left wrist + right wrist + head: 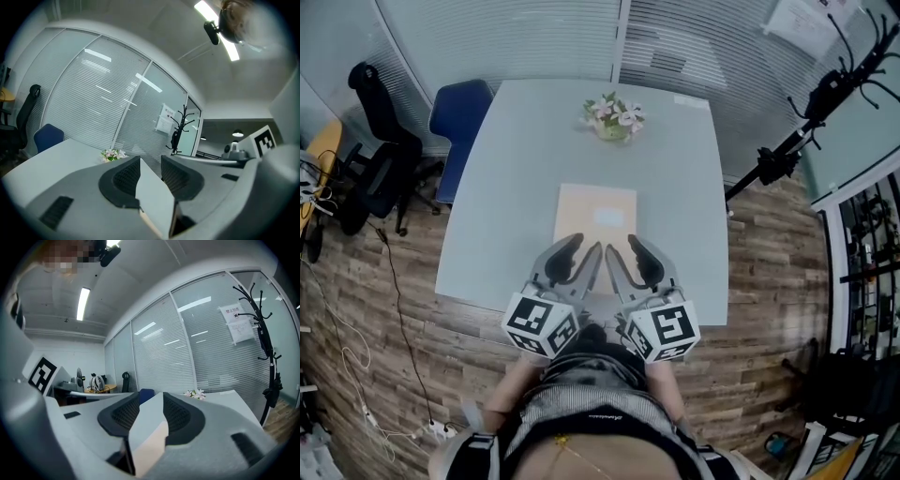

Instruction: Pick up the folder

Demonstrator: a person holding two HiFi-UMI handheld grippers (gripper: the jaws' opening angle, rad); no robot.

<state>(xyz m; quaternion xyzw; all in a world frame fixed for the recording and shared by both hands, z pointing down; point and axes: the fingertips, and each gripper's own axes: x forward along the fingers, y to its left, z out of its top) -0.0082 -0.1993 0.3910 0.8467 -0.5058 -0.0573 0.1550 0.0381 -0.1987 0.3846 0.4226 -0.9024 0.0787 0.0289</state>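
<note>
A beige folder (595, 217) with a pale label lies flat on the light grey table (525, 159), its near edge under my two grippers. My left gripper (584, 248) and right gripper (622, 248) sit side by side at that near edge, pointing away from me. In the left gripper view, a pale corner of the folder (157, 201) stands between the dark pads (126, 180), which close on it. The right gripper view shows the same: the folder (147, 437) is pinched between the pads (180, 416).
A small pot of flowers (614, 117) stands at the table's far middle. A blue chair (459, 112) is at the far left corner and a black office chair (380, 141) further left. A black coat rack (825, 94) stands at the right, glass walls with blinds behind.
</note>
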